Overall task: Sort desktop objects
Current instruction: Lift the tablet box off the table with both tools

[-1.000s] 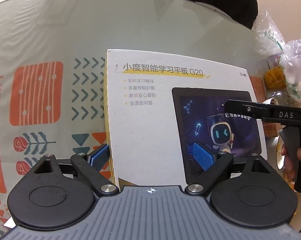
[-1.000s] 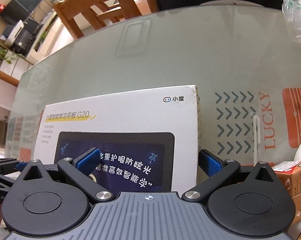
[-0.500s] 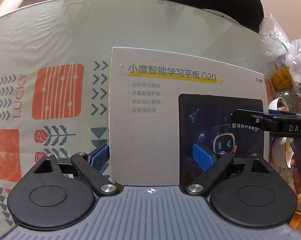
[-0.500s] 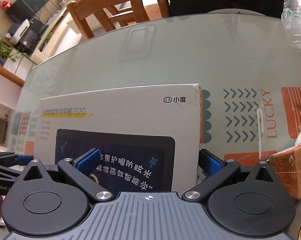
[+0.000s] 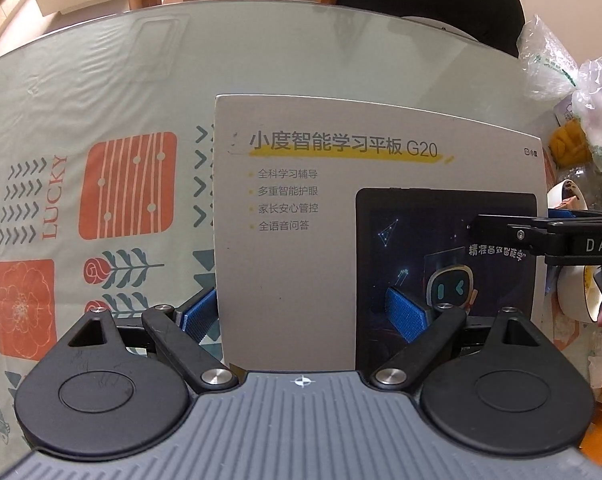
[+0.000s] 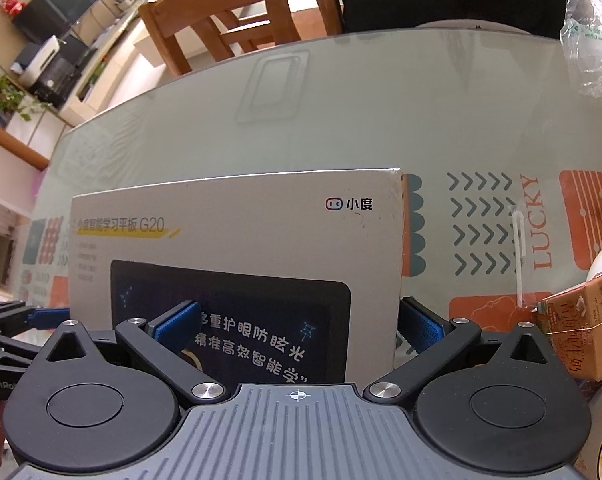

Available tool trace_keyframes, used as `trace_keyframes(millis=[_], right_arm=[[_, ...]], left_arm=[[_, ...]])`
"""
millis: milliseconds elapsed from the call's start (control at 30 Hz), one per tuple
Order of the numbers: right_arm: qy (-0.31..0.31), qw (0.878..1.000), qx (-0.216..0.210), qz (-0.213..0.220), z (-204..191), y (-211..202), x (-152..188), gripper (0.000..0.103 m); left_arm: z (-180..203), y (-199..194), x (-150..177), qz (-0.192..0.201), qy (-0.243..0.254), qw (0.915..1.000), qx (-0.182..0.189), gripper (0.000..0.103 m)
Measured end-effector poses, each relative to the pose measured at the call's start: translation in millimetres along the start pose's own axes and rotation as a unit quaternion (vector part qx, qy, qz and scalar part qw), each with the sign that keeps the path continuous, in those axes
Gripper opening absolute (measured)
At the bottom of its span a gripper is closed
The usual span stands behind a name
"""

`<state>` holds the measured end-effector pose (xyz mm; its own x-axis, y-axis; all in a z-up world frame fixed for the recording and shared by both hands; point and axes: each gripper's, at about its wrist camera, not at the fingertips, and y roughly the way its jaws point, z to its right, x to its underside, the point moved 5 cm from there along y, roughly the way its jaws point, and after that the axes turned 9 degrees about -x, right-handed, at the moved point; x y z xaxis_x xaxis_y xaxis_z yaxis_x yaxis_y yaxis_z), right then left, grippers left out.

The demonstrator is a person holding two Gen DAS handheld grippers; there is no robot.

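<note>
A white tablet box (image 5: 301,260) with a dark screen picture is held up over the table between my two grippers. My left gripper (image 5: 303,316) is shut on its left edge, one blue pad (image 5: 201,316) behind the edge and one pad (image 5: 405,314) on the printed face. My right gripper (image 6: 299,322) is shut on the right edge of the box (image 6: 261,232) in the same way. In the left wrist view the right gripper (image 5: 513,228) reaches in from the right, across the screen picture. The left gripper (image 6: 29,316) shows at the left of the right wrist view.
A glass table top (image 5: 101,80) covers a patterned cloth. Plastic bags (image 5: 561,60) and a bowl (image 5: 577,292) crowd the right side. An orange carton (image 6: 581,324) and a white straw (image 6: 519,256) lie right of the box. Wooden chairs (image 6: 241,20) stand beyond the far edge.
Both grippers have risen with the box held between them. More of the far table edge and the chairs now shows above the box.
</note>
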<state>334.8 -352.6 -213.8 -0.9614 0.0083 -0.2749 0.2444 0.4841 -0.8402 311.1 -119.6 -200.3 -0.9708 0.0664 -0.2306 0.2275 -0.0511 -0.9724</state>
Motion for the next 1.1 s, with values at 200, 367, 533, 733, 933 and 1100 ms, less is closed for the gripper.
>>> trace_keyframes(millis=[200, 367, 533, 733, 933, 1100], right_arm=[[0.005, 1.000, -0.009, -0.008, 10, 10, -3, 0.103], [0.010, 1.000, -0.017, -0.015, 19, 19, -6, 0.103], [0.014, 0.999, -0.025, -0.022, 28, 27, -9, 0.103], [0.019, 0.999, -0.034, -0.030, 38, 37, -13, 0.103], [0.012, 0.998, -0.049, -0.045, 36, 37, -3, 0.103], [0.004, 0.997, -0.053, -0.047, 34, 38, -1, 0.103]], left_arm=[[1, 23, -2, -0.016, -0.008, 0.9998, 0.001, 0.103], [7, 40, -11, -0.027, -0.014, 0.9995, -0.001, 0.103], [7, 47, -18, -0.033, -0.021, 0.9992, -0.008, 0.103], [-10, 53, -15, -0.035, -0.023, 0.9981, 0.045, 0.103], [-26, 62, -9, -0.031, -0.046, 0.9936, 0.099, 0.103], [-27, 62, -4, -0.017, -0.053, 0.9934, 0.100, 0.103]])
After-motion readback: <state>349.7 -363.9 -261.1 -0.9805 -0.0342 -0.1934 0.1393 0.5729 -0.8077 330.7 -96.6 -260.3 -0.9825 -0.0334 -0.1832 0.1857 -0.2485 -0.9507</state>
